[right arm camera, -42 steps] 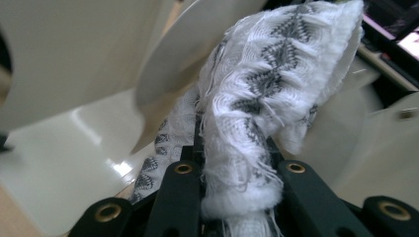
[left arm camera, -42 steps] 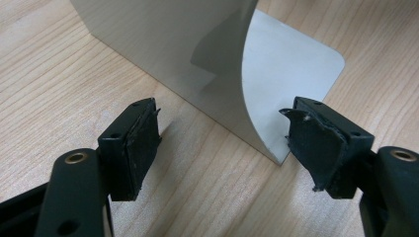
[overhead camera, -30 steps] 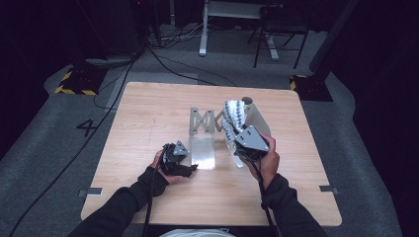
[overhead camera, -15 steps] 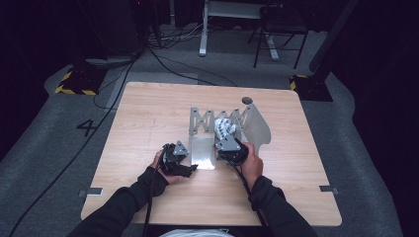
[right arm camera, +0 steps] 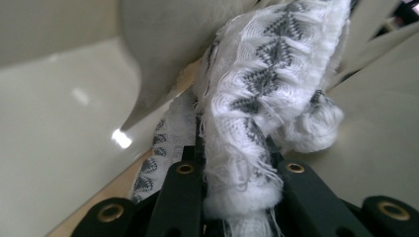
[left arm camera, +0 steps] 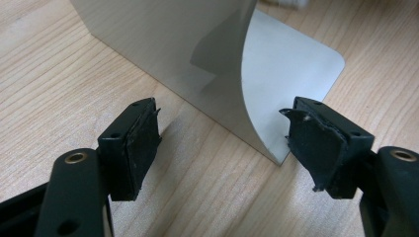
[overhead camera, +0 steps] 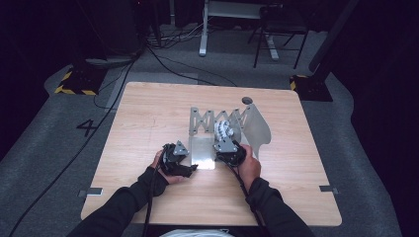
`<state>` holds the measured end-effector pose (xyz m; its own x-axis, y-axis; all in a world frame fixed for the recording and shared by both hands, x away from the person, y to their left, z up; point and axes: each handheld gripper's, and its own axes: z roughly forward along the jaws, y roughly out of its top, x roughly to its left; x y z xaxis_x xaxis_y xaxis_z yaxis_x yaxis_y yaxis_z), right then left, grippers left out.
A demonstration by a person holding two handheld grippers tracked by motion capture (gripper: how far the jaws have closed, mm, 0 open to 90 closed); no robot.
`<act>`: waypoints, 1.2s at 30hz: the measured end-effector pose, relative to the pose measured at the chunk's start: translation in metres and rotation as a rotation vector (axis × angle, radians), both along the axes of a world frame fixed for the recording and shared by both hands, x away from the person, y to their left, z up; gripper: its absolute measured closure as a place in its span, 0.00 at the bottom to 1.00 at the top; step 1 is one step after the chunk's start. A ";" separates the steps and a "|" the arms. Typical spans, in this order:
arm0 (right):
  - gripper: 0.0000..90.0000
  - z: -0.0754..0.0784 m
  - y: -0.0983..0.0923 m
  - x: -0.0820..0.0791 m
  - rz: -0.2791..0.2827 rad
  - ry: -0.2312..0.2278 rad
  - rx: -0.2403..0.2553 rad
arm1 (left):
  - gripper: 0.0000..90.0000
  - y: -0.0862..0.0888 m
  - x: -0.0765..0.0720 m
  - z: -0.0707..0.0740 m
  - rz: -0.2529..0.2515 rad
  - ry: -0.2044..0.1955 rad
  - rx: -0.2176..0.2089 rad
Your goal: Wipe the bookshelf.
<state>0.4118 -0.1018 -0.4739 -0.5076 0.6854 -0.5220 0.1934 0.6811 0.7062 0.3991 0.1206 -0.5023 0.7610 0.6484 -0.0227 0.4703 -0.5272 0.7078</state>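
right gripper (overhead camera: 223, 134) has lowered the patterned cloth (right arm camera: 257, 98) onto the metal stand (overhead camera: 257, 129).

Metal in the way, bare wood around

Between the left gripper's (left arm camera: 222, 148) wide-apart jaws stands the corner of a flat metal plate (left arm camera: 291, 64), its upright sheet (left arm camera: 168, 39) just ahead; bare table (left arm camera: 59, 64) lies open beside them; ahead of the right gripper's (right arm camera: 237, 197) jaws, cloth (right arm camera: 267, 84) and metal walls (right arm camera: 54, 123) crowd close.
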 end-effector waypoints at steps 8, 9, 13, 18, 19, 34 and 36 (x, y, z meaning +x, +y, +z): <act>0.89 0.043 -0.007 -0.002 -0.047 -0.107 0.055 | 0.31 0.000 0.000 0.000 0.004 -0.001 0.000; 0.89 0.048 -0.009 -0.003 -0.051 -0.125 0.058 | 0.31 0.000 -0.001 0.000 0.005 -0.004 0.004; 0.89 0.067 -0.019 -0.013 -0.055 -0.186 0.074 | 0.31 0.000 0.000 0.000 0.003 0.000 0.001; 0.89 0.065 -0.025 -0.022 -0.030 -0.147 0.045 | 0.31 0.000 -0.001 0.000 0.006 -0.004 0.004; 0.89 0.061 -0.026 -0.023 -0.024 -0.132 0.037 | 0.31 0.000 -0.001 0.000 0.007 -0.003 0.003; 0.88 0.011 -0.042 -0.032 0.013 0.072 -0.005 | 0.30 0.000 -0.005 0.000 -0.012 -0.011 0.021; 0.88 0.018 -0.041 -0.039 0.040 0.059 0.023 | 0.29 0.000 -0.008 0.001 -0.023 -0.004 0.027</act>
<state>0.3729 -0.1429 -0.4555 -0.5644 0.6753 -0.4747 0.2081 0.6729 0.7099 0.3910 0.1207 -0.5014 0.7757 0.6311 -0.0027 0.4552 -0.5565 0.6950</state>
